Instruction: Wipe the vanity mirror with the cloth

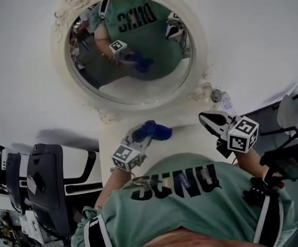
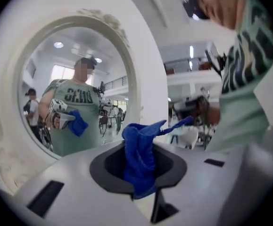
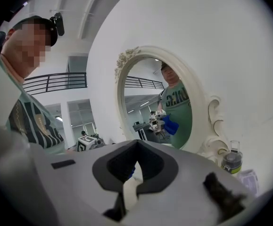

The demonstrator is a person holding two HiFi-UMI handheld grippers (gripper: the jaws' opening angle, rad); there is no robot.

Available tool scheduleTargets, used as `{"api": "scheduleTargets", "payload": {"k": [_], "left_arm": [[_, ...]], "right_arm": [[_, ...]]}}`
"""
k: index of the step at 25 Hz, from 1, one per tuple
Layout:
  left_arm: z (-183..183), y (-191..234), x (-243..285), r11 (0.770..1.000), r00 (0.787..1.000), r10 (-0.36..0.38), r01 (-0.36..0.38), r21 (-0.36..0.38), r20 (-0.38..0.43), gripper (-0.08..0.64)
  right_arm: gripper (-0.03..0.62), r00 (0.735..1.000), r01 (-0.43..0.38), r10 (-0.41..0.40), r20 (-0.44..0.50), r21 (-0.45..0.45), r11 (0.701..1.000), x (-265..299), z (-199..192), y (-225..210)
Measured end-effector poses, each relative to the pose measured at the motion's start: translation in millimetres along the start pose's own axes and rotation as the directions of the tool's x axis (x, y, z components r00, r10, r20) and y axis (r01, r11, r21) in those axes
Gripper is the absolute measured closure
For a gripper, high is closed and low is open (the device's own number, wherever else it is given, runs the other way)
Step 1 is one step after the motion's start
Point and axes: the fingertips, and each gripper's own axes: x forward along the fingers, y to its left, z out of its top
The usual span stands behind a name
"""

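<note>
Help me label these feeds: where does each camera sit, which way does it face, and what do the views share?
Head view: on the person's head, looking steeply down at the vanity mirror; shirt, left gripper and right gripper show.
Left gripper view: on the left gripper, facing the mirror along jaws shut on the blue cloth; shirt at right.
Right gripper view: on the right gripper, facing the mirror obliquely, jaws together; person at left.
Shared: all show the mirror reflecting the cloth.

Bunched blue cloth (image 1: pixel 154 131) hangs just short of the oval, white-framed mirror (image 1: pixel 130 50).
</note>
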Motion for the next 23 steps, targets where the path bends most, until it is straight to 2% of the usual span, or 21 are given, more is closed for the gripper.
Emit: {"api": "scheduleTargets", "payload": {"k": [1,3,8,12,23], "left_arm": [[3,-2,-9,0.996,0.998,-0.005,0.01,-0.087,0.064,0.479],[6,-2,-22,0.978,0.988,0.011,0.021,-0.205,0.154,0.479],[16,10,-39,0.939,0.962,0.048,0.048,-0.341,0.269,0.479],[24,16,-50,0.927,0.947,0.071,0.054,-0.371,0.314,0.479],[36,15,-59,0.91,0.92,0.069,0.1,-0.402,0.385,0.479]], "right_arm": [[0.588,1.0,0.0,0.0,-0.009,-0.01,1.0,4,1,0],[0.589,1.0,-0.012,0.011,-0.029,-0.034,0.999,13,4,2],[0.588,0.998,-0.025,0.021,-0.059,-0.064,0.998,26,3,8],[0.589,0.998,-0.011,0.006,-0.06,-0.07,0.998,25,1,9],[0.589,0.996,0.024,-0.031,-0.08,-0.092,0.995,19,-2,12]]}}
